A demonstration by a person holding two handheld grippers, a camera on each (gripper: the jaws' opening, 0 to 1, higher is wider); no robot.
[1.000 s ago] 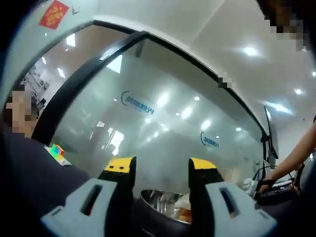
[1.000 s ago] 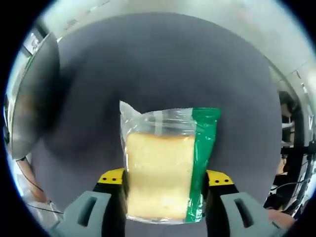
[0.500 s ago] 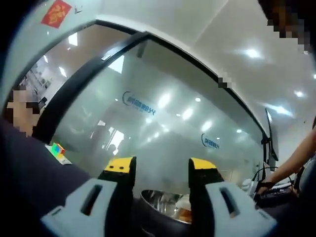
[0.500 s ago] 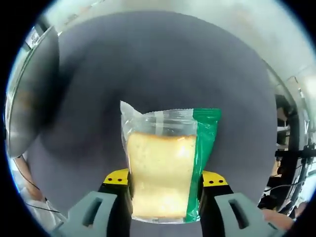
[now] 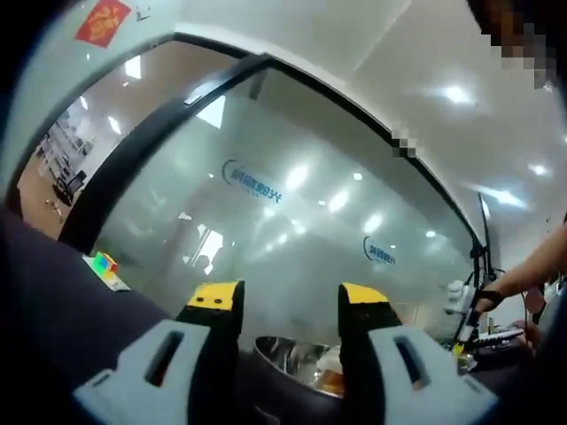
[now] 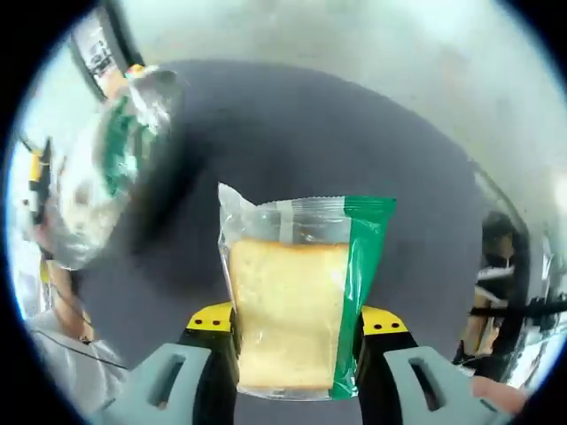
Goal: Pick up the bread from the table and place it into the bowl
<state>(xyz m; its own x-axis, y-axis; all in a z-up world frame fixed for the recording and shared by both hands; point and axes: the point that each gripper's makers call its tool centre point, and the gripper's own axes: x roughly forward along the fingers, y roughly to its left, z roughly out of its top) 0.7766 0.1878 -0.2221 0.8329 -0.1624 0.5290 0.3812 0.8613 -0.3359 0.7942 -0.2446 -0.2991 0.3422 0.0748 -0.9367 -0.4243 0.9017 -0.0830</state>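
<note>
In the right gripper view a slice of bread in a clear and green plastic bag (image 6: 291,305) hangs over the dark grey table (image 6: 292,142), and my right gripper (image 6: 297,320) is shut on its lower half. A shiny metal bowl (image 6: 97,177) with packaged items inside lies at the upper left, blurred. In the left gripper view my left gripper (image 5: 288,301) is open with nothing between its yellow-tipped jaws, and the metal bowl (image 5: 297,359) shows low between them, with something orange and white inside.
A frosted glass wall (image 5: 292,230) with blue logos and a dark frame stands behind the table. A small multicoloured cube (image 5: 104,264) lies at the left. A person's arm (image 5: 523,274) reaches over devices at the far right.
The right gripper has lifted with the bread and the view has swung, so the bowl now shows more fully at upper left. The left gripper holds still; the person's hand at right rose.
</note>
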